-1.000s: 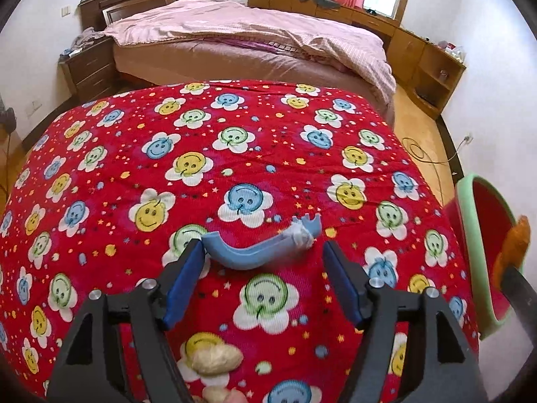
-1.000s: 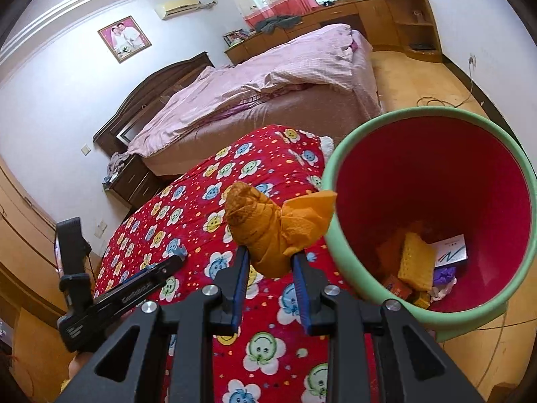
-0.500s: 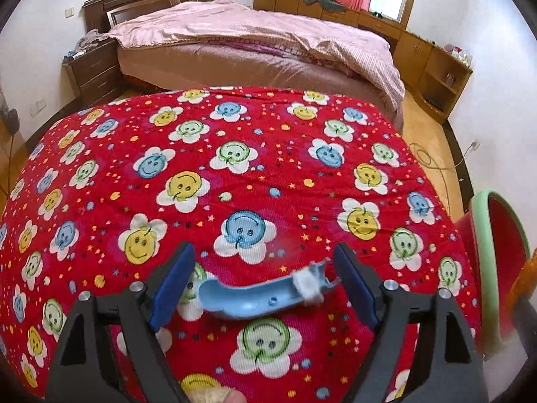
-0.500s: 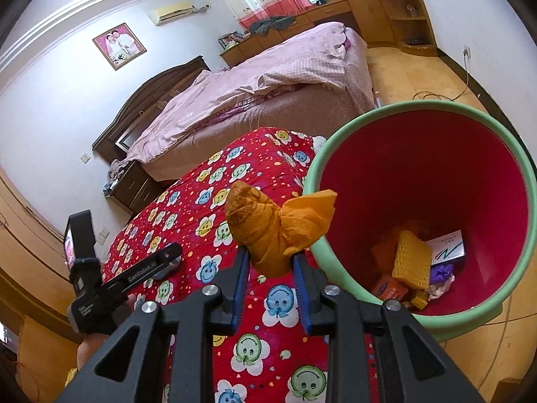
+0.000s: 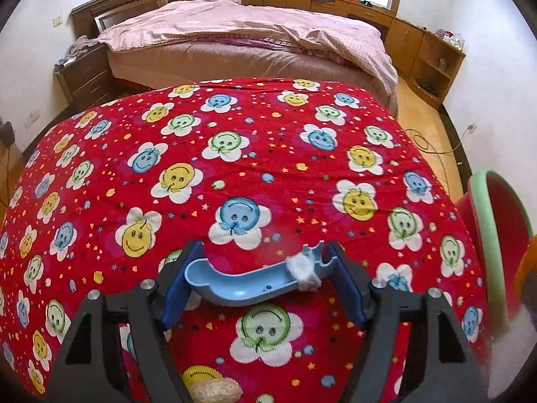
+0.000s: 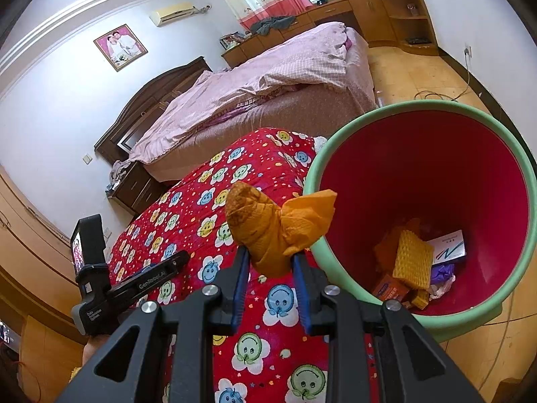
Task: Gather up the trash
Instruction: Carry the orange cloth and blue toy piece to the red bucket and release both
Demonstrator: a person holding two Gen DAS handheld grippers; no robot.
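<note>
Bedroom with a pink-covered bed (image 5: 255, 33) is filling the background, and a red quilt (image 5: 235, 154) printed with smiling flowers is covering the surface in front. On it, the left gripper (image 5: 265, 278) is closing around a curved blue plastic piece (image 5: 241, 283) carrying a tuft of white fluff; a second ago the piece lay ahead of wider jaws, and now both pads are touching its ends, so a lift seems close. The right gripper (image 6: 270, 262) is staying clenched on a crumpled orange napkin (image 6: 272, 228), hovering beside the green-rimmed red bin (image 6: 396, 110), which is already holding scraps.
</note>
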